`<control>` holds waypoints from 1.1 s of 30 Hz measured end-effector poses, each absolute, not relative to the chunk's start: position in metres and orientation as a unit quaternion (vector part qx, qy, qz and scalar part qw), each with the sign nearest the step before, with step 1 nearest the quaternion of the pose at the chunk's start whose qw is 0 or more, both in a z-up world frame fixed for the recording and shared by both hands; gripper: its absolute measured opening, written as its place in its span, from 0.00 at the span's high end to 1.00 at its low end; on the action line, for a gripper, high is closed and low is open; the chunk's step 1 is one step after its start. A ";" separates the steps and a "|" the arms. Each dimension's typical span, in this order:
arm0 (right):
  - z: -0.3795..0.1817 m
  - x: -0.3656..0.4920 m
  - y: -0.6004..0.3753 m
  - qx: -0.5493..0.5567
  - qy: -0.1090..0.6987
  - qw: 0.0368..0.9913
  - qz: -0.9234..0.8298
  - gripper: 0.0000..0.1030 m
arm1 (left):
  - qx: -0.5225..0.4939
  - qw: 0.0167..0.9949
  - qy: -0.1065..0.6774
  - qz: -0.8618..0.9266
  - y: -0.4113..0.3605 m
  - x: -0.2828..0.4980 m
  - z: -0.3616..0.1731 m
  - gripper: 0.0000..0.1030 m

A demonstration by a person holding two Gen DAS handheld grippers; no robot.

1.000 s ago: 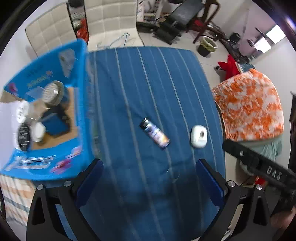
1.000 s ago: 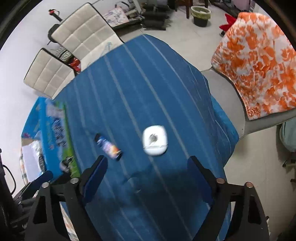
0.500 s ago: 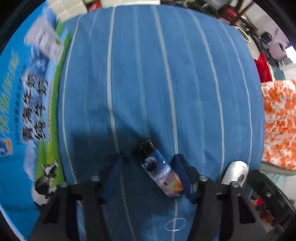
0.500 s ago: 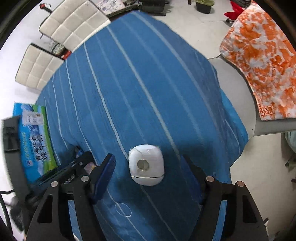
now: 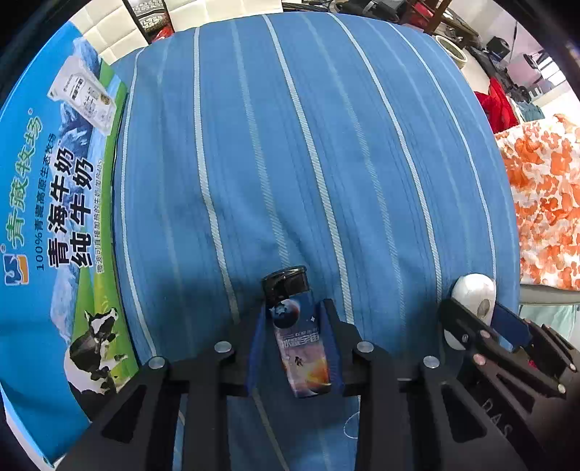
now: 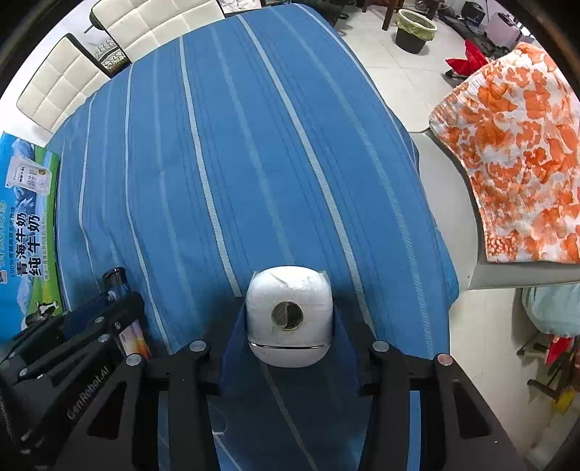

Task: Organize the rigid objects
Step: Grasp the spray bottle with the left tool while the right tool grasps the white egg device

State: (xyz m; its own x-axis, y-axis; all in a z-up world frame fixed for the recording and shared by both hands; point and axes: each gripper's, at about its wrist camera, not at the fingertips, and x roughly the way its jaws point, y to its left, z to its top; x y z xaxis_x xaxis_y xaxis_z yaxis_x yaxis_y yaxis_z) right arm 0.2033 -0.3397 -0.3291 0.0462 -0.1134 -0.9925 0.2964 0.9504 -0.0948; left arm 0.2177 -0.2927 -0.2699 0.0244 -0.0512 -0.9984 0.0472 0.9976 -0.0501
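A lighter (image 5: 298,344) with a black cap and a space print lies on the blue striped tablecloth (image 5: 290,145). My left gripper (image 5: 294,309) points straight down over it. Its jaws are closing, and the blue pads (image 5: 255,347) touch both long sides of the lighter. To its right a white rounded case (image 6: 289,319) with a round metal disc on top sits between the pads of my right gripper (image 6: 289,313), which is shut on it. From the right wrist view, the lighter (image 6: 115,280) and left gripper (image 6: 108,308) show at the lower left.
A blue printed milk carton box (image 5: 47,217) stands along the table's left edge. White padded chairs (image 6: 72,72) are at the far end. An orange-and-white cloth (image 6: 514,152) drapes a chair to the right, just past the table's right edge. A bin (image 6: 415,30) stands on the floor.
Both grippers have come down onto the table. The left jaws closed around the lighter and the right jaws closed onto the white case.
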 end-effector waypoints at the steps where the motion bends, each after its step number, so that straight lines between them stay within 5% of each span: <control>1: -0.328 0.201 -0.338 0.070 0.675 0.721 -0.141 0.52 | -0.004 0.715 0.698 -0.033 -0.288 0.217 -0.266 0.75; 33: -0.215 0.154 -0.286 0.093 0.614 0.780 -0.081 0.53 | -0.058 0.773 0.627 -0.074 -0.213 0.148 -0.159 0.90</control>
